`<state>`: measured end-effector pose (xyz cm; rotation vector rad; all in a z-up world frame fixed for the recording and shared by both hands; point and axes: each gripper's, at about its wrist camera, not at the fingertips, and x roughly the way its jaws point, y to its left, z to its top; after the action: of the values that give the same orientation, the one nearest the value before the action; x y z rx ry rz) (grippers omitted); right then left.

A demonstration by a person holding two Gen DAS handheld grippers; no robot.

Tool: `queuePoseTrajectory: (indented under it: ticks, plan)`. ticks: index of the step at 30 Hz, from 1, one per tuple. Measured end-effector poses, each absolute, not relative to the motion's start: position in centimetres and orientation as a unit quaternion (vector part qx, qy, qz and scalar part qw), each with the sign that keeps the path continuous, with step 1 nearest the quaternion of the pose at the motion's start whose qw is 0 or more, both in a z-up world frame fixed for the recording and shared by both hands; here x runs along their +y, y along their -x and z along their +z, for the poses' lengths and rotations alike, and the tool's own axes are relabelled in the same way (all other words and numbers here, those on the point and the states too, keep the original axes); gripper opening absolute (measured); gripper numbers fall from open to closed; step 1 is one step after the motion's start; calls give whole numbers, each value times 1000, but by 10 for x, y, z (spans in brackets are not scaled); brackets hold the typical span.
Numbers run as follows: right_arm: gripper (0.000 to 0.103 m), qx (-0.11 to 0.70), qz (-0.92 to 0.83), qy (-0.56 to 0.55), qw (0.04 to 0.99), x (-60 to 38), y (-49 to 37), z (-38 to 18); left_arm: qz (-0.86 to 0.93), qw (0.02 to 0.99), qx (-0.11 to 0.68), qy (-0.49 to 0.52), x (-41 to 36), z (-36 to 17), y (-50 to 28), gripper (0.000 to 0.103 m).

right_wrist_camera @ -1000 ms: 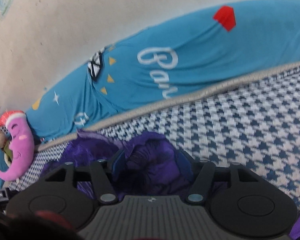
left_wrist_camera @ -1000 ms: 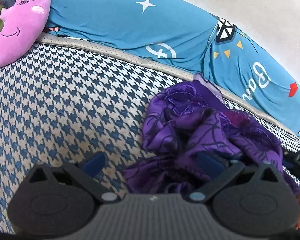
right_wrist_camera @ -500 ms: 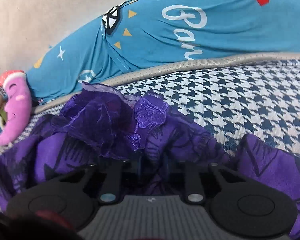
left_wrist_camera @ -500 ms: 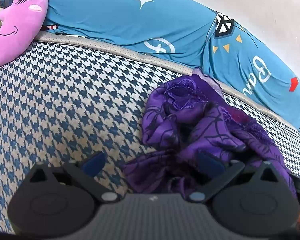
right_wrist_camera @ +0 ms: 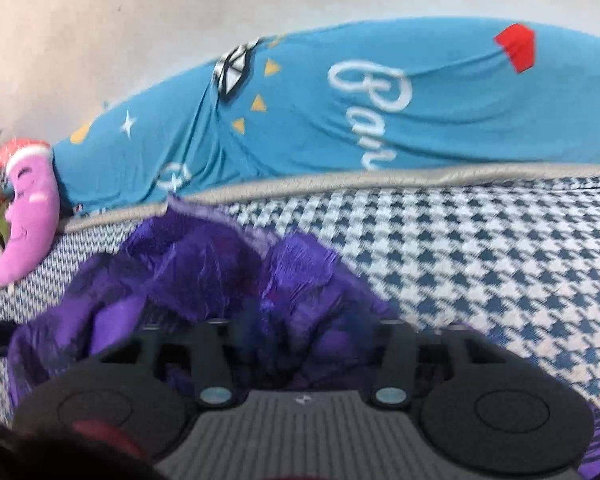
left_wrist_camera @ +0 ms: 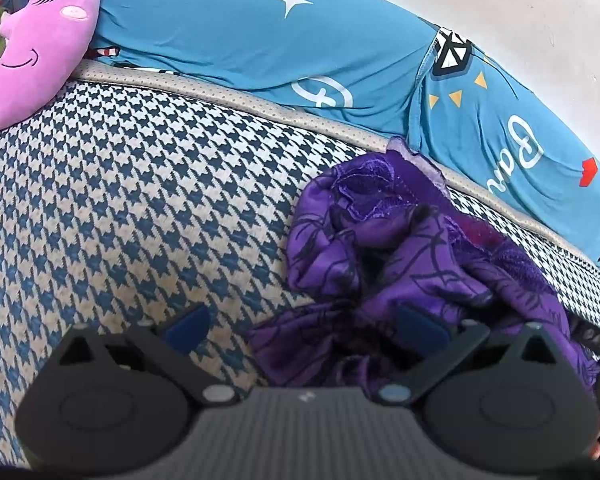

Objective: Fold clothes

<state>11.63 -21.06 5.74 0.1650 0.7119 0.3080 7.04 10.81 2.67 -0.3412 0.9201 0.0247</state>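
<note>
On the houndstooth bed cover (left_wrist_camera: 132, 208), a crumpled purple garment (left_wrist_camera: 400, 256) lies in a loose heap near the far edge, close to the beige piping of the mattress. Behind it, a long blue cushion (left_wrist_camera: 260, 40) printed with white stars and lettering runs along the pale wall, and a pink moon-shaped plush toy (left_wrist_camera: 36, 40) leans at the left end of that cushion.

From the left wrist view, the left gripper (left_wrist_camera: 304, 326) has its blue-padded fingers (left_wrist_camera: 188, 322) spread wide apart; one pad sits over bare cover, the other over the near folds of the garment, with cloth lying between them but not pinched.

From the right wrist view, which is blurred, the right gripper (right_wrist_camera: 304, 344) sits over the garment (right_wrist_camera: 220, 280) from the other side. Its fingers are sunk into the purple folds, and I cannot tell whether they are together or clamped on the cloth. Part of the garment trails past the lower right of that gripper's body.
</note>
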Motion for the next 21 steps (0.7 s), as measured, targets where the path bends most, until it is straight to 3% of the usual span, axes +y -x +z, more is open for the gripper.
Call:
queuePoseTrajectory:
  ticks: [1, 3, 11, 14, 15, 18, 21]
  plan:
    - [73, 341, 146, -88, 925, -215, -116, 58, 12, 882, 442, 163, 108, 26, -70, 103]
    - [77, 339, 139, -108, 924, -222, -120, 53, 11, 883, 442, 160, 106, 26, -70, 103]
    - [82, 351, 127, -137, 918, -221, -135, 31, 13, 882, 446, 155, 104, 22, -70, 103]
    - [58, 351, 142, -107, 919, -208, -135, 30, 12, 882, 446, 152, 103, 22, -71, 103]
    - [46, 352, 145, -94, 920, -203, -135, 29, 13, 882, 446, 151, 103, 21, -71, 103]
    - [25, 352, 144, -46, 924, -189, -134, 28, 13, 882, 446, 149, 102, 20, -71, 103]
    - [18, 328, 125, -37, 936, -193, -135, 39, 15, 882, 446, 151, 103, 20, -72, 103]
